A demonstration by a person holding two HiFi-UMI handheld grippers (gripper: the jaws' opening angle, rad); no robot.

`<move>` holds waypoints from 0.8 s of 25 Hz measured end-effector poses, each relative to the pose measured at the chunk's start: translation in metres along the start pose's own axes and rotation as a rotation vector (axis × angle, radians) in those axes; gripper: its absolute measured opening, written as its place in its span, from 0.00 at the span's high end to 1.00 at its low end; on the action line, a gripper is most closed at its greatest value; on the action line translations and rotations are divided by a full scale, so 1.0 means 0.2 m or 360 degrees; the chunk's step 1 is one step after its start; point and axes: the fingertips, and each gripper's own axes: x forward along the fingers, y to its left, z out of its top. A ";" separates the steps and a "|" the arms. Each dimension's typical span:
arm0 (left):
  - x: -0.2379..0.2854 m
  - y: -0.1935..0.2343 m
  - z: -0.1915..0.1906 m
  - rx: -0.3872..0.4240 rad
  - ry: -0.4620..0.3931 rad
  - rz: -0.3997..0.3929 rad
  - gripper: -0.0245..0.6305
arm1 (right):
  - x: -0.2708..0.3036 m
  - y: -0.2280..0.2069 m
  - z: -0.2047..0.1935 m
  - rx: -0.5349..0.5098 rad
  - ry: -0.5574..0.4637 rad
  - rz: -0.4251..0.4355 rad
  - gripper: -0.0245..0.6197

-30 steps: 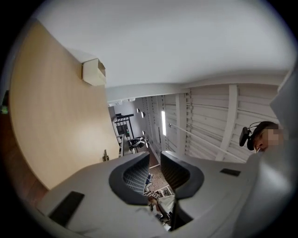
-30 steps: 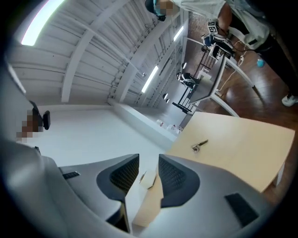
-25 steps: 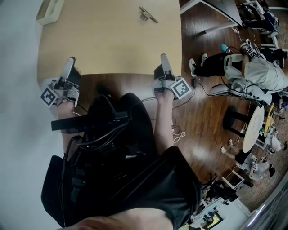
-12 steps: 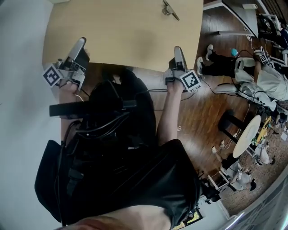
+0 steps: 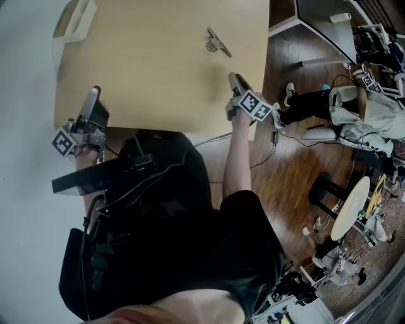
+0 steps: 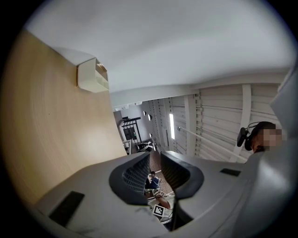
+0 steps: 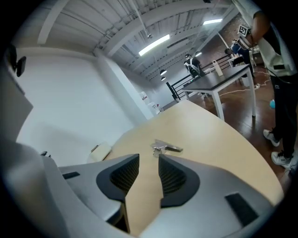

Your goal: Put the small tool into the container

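Light wooden table, seen from above. The small tool, bare metal, lies flat on the table in its far half, nearer the right edge than the left, with nothing touching it. The container, a cream box, sits at the far left corner, well apart from the tool. Right gripper: jaws apart, with only table top showing between the pads; nothing held. It hangs over the table by the right edge, toward the near right corner, and points at the tool. In the right gripper view the tool lies just beyond the jaw tips, apart from them. Left gripper: jaws likewise apart, with only the distant room showing in the gap; nothing held. It is at the near left corner of the table, aimed along the left edge, with the container ahead of it at the far end. Dark wood floor to the right of the table.
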 end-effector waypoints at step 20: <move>0.17 -0.14 -0.09 0.0084 0.0188 0.0038 0.87 | 0.54 0.03 -0.21 -0.0034 0.0625 0.0304 0.80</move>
